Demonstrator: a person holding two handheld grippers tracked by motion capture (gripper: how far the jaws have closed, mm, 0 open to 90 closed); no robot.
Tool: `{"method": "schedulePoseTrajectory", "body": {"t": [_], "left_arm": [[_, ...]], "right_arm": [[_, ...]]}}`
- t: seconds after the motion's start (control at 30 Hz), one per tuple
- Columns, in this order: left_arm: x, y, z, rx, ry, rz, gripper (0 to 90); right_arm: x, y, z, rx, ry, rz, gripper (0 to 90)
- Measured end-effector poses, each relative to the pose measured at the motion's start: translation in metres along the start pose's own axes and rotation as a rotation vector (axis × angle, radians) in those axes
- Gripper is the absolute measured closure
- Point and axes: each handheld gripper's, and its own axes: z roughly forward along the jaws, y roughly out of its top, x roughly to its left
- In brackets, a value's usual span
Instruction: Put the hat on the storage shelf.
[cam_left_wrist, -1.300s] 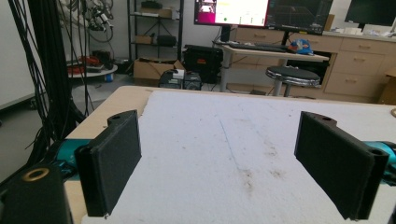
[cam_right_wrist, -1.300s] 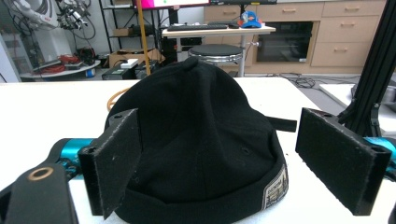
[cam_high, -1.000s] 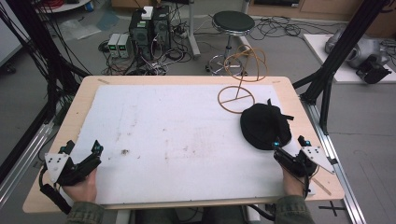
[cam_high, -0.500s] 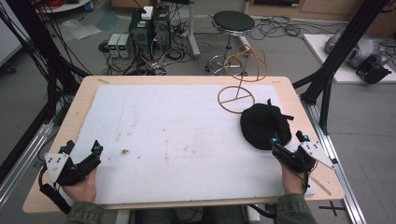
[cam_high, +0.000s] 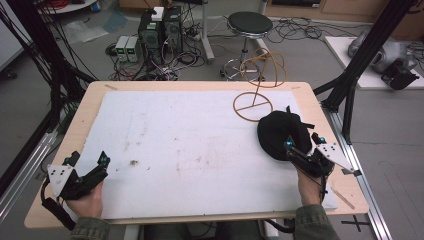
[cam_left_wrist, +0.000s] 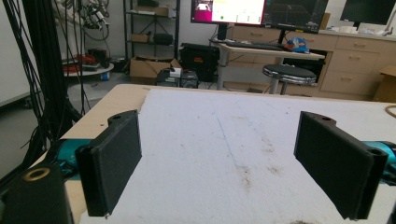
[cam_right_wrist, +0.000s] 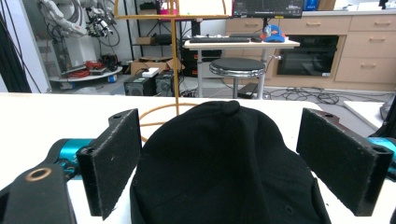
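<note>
The right gripper (cam_high: 302, 148), jaws apart, is straddling the black cap (cam_high: 280, 134) near the table's right edge (left gripper (cam_high: 102, 165) also gaping).

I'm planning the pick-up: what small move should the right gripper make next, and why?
Probably ease the right gripper forward a little, then close. Its jaws stand open on either side of the black cap, not yet pinching it; the wire hat stand waits just beyond.

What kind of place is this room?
Probably a robotics lab or workshop: desktop computers with loose cables stand on the floor, a monitor sits on a desk, and black frame struts flank the table.
</note>
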Motion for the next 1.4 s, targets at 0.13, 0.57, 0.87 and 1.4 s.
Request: {"method": "schedulePoseTrajectory", "body": {"t": [0.13,0.57,0.87,1.4], "left_arm": [[0.000,0.000,0.000,0.004,-0.006,-0.003,15.1],[-0.002,0.000,0.002,0.014,-0.009,0.003,15.1],[-0.003,0.001,0.003,0.010,-0.010,0.017,15.1],[-0.007,0.001,0.001,0.009,-0.021,0.022,15.1]], "right_arm": [[-0.001,0.003,0.002,-0.003,-0.006,0.000,13.5],[0.002,0.015,0.015,0.019,-0.031,-0.037,13.5],[-0.007,0.021,0.027,0.020,-0.056,-0.015,13.5],[-0.021,0.035,0.052,0.112,-0.025,0.006,12.7]]}}
